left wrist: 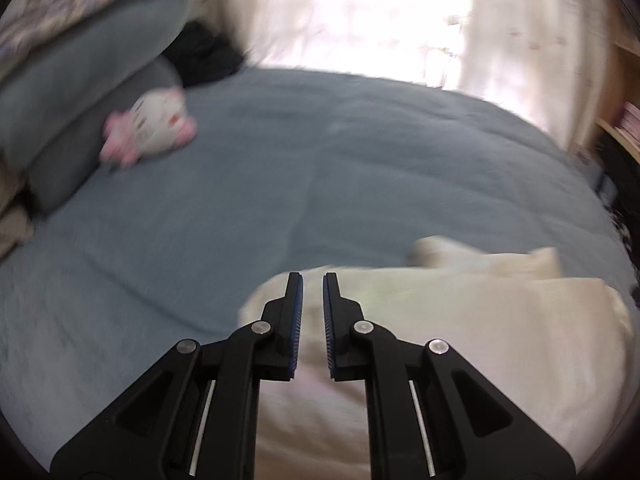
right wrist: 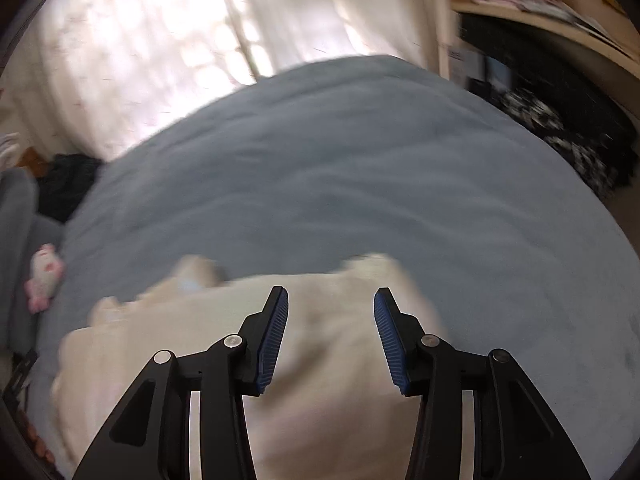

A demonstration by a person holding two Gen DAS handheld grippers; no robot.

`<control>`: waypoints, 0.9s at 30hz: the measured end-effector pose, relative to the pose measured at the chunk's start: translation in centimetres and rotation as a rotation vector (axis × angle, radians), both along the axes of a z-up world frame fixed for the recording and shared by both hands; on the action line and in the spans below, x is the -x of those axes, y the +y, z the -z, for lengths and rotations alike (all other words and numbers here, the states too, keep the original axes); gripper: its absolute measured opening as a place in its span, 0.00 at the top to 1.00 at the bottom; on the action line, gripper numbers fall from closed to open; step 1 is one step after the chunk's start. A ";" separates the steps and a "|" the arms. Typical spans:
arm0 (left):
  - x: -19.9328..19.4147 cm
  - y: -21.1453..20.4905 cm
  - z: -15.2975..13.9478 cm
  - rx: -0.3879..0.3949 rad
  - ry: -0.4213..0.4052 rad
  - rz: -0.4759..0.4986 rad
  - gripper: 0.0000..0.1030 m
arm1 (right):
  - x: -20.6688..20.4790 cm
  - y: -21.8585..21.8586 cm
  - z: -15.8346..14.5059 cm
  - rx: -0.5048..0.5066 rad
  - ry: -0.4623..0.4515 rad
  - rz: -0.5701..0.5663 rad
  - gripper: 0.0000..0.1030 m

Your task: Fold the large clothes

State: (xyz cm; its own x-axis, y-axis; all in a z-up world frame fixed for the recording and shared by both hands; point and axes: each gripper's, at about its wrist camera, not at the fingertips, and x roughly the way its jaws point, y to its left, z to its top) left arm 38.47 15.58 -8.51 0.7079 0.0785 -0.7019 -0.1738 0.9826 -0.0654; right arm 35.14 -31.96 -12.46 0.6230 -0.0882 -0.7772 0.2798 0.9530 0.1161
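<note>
On grey-blue bed (left wrist: 280,168), cream garment (left wrist: 460,320), curtained window behind, left fingers (left wrist: 313,280) near-closed, right fingers (right wrist: 331,294) parted, both empty.

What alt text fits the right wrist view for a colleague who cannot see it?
The right gripper hangs with its fingers apart and nothing between them, above a cream garment lying on a grey-blue bed cover. A pink and white plush toy sits far left; pale curtains hang behind.
</note>
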 end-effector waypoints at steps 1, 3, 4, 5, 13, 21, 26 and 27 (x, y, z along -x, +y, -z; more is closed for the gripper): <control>0.3 -1.6 -0.9 0.002 -0.016 0.042 0.93 | -0.1 1.8 -0.5 -0.008 -0.013 -0.032 0.56; 0.7 -4.3 -1.7 0.007 -0.021 0.094 0.93 | -0.1 4.5 -0.9 -0.027 -0.028 -0.082 0.56; 0.8 -5.9 -1.8 0.021 -0.010 0.124 0.93 | -0.2 6.2 -0.9 -0.034 -0.032 -0.111 0.56; 0.8 -6.7 -1.7 0.030 0.001 0.139 0.93 | -0.4 7.8 -0.7 -0.032 -0.033 -0.136 0.56; 0.2 -15.0 4.0 0.047 0.058 0.237 0.92 | -1.5 17.1 5.3 0.098 0.003 -0.255 0.56; -2.8 -14.6 8.3 0.096 0.078 0.211 0.93 | -4.2 15.9 10.2 0.082 0.005 -0.227 0.56; -3.8 -14.2 10.4 0.128 0.073 0.203 0.93 | -5.8 16.7 12.6 0.141 -0.007 -0.227 0.53; -4.1 -14.1 10.7 0.124 0.070 0.205 0.93 | -6.0 16.7 13.0 0.149 -0.010 -0.225 0.52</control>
State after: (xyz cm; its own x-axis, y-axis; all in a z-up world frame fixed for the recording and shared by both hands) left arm 42.53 1.43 -19.22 0.6497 -0.1514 -0.7450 0.0200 0.9830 -0.1823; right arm 41.19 -15.23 -25.48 0.6475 -0.0596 -0.7597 0.0586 0.9979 -0.0283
